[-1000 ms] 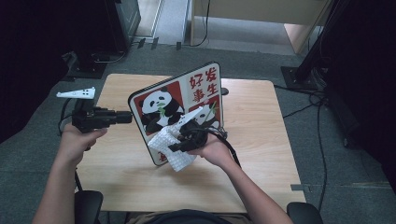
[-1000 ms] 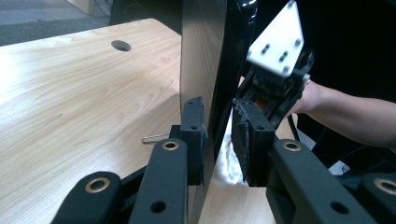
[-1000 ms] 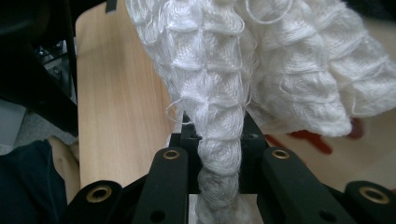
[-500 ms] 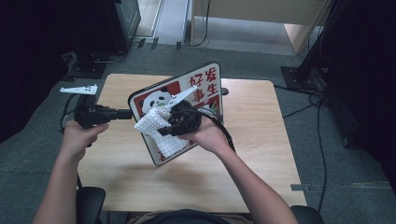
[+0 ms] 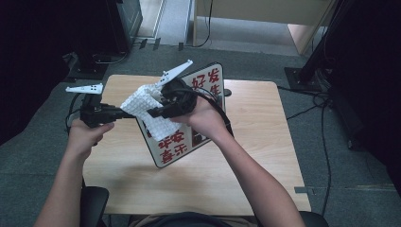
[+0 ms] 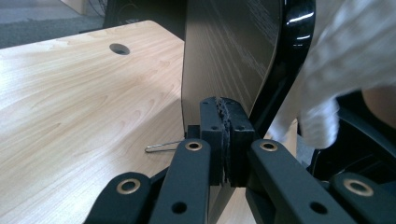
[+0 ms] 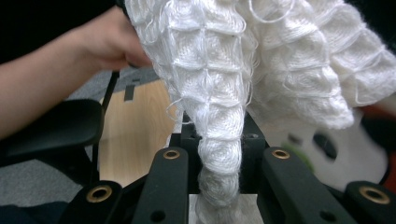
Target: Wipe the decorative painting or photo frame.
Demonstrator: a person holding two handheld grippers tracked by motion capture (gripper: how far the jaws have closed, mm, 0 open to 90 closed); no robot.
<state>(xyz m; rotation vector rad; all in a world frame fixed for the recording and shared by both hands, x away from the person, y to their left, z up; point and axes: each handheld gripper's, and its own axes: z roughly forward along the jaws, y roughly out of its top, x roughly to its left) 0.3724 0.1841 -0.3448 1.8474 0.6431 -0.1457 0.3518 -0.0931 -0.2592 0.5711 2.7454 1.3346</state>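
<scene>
A framed panda board (image 5: 172, 149) with red characters stands tilted on the wooden table (image 5: 246, 156). My left gripper (image 5: 126, 115) reaches in from the left, and its jaws are shut on the board's left edge. In the left gripper view the pads (image 6: 212, 126) pinch that edge below the board's wood-grain back (image 6: 229, 51). My right gripper (image 5: 158, 109) is shut on a white waffle cloth (image 5: 142, 106), held against the board's upper left face. In the right gripper view the cloth (image 7: 219, 93) bunches up between the jaws of the right gripper (image 7: 219, 144).
The table has a round cable hole (image 6: 119, 48) behind the board. A thin wire loop (image 6: 161, 147) lies at the board's foot. Black stands (image 5: 326, 42) and cables (image 5: 312, 111) sit on the grey floor around the table. A chair edge (image 5: 94, 201) is at the near side.
My right hand has lifted the cloth up and leftward across the board's face, from its lower middle to its upper left. The left hand has stayed at the board's left edge.
</scene>
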